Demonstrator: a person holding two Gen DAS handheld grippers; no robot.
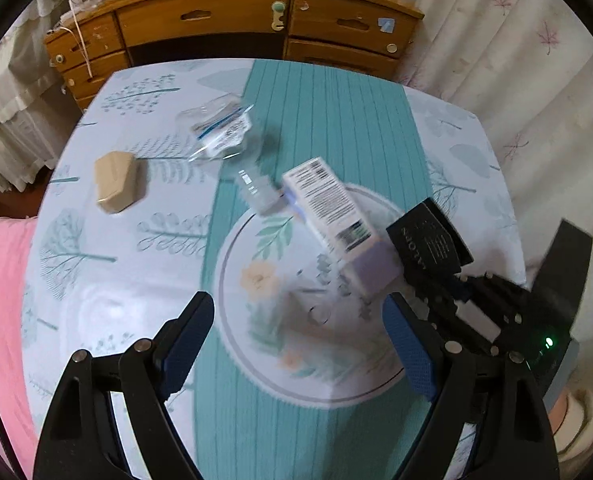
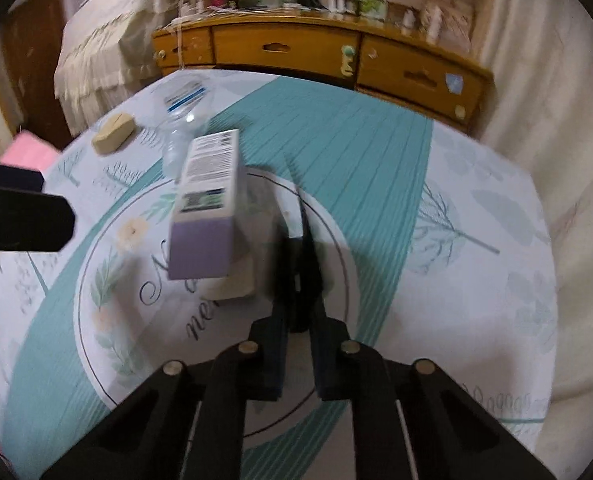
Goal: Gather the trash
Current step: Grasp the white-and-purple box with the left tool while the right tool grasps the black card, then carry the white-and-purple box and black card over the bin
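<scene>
The white-and-purple box [image 2: 206,208], at frame centre, is seemingly loose beside a dark object pinched in the clenched right gripper [image 2: 299,320], while the left gripper [image 1: 296,344] is spread empty; level carriage is advised.

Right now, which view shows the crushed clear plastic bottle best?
The left wrist view: the crushed bottle lies fully visible on the tablecloth, its blue-and-white label showing. In the right wrist view the bottle is farther off, blurred, and partly hidden behind the white and purple carton.
</scene>
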